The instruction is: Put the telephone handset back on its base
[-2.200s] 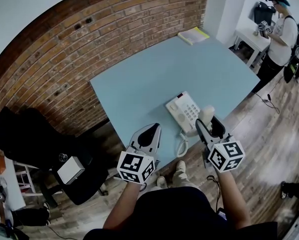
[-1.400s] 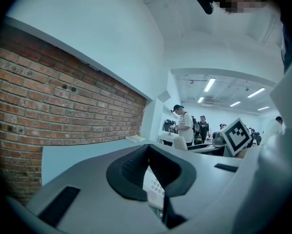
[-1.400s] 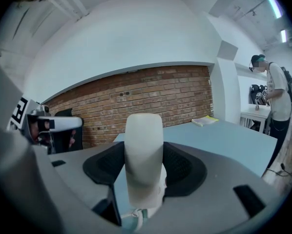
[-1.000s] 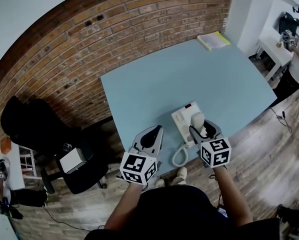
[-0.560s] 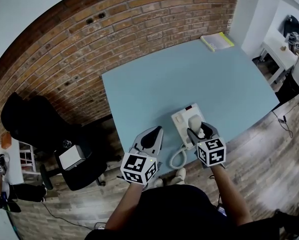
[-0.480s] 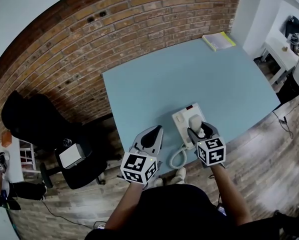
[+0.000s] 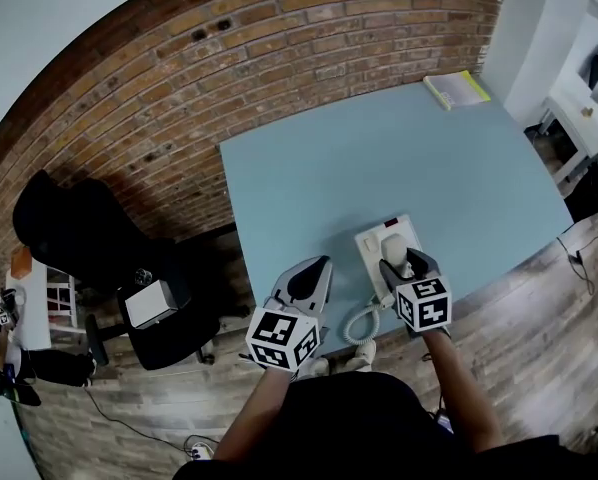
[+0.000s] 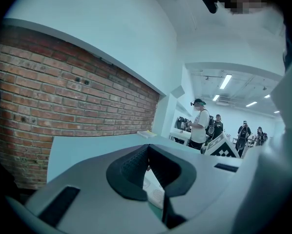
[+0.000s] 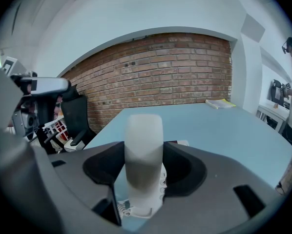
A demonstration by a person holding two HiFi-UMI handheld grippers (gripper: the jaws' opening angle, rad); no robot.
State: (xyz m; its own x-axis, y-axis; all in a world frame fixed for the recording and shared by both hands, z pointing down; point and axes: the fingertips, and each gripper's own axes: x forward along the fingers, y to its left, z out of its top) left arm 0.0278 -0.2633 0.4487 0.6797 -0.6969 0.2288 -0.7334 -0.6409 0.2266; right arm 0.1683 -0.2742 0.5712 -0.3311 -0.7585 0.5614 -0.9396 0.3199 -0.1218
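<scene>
Right gripper (image 9: 143, 155) was clamped on the telephone handset (image 9: 143, 135), jaws pinching it from both sides, the handset standing roughly upright between them. Its lower end hung over the keypad side of the white base (image 9: 181, 143); contact with the cradle couldn't be confirmed from either angle.

Head view: right gripper (image 7: 401, 260) with the handset (image 7: 392, 245) sat directly above the base (image 7: 372, 256), which was on the near edge of the light blue table (image 7: 379, 148). The coiled cord (image 7: 360, 323) drooped off the table edge below the base.

Left gripper (image 8: 148, 152) had its jaws pressed together at the tips, nothing between them. In the head view, left gripper (image 7: 317, 268) hovered over the near table edge, just left of the base and not touching it.

A yellow-edged book (image 7: 457, 88) lay at the far corner of the table, well apart from the phone. A black office chair (image 7: 79, 238) stood left of the table by the brick wall (image 7: 179, 88).
</scene>
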